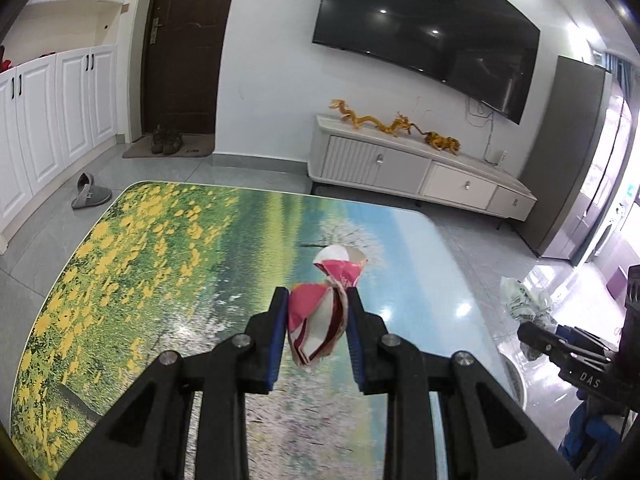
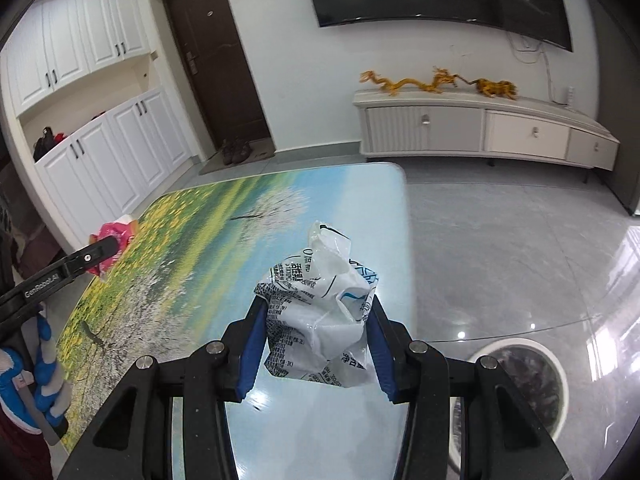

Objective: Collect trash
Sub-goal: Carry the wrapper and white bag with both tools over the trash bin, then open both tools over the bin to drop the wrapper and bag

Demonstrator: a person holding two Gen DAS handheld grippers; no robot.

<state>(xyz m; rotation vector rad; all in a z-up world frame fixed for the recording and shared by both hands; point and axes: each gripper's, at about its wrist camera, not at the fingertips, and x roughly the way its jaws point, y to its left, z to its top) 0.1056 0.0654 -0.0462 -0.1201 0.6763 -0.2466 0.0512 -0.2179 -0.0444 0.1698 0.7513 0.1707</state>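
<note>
My left gripper [image 1: 317,300] is shut on a crumpled red and white wrapper [image 1: 320,312] and holds it above the flower-print table [image 1: 160,264]. My right gripper [image 2: 318,308] is shut on a crumpled white plastic bag with black print [image 2: 320,320], held above the table's right part [image 2: 280,208]. In the right wrist view the left gripper [image 2: 96,254] with the red wrapper [image 2: 114,234] shows at the left. In the left wrist view the right gripper [image 1: 532,334] with the white bag [image 1: 524,300] shows at the right. A white round trash bin [image 2: 524,376] stands on the floor right of the table.
A white TV cabinet [image 1: 420,172] with yellow dragon figures stands by the far wall under a black TV [image 1: 424,32]. A grey slipper [image 1: 90,192] lies on the floor left of the table. White cupboards [image 1: 48,120] and a brown door [image 1: 184,48] are at the far left.
</note>
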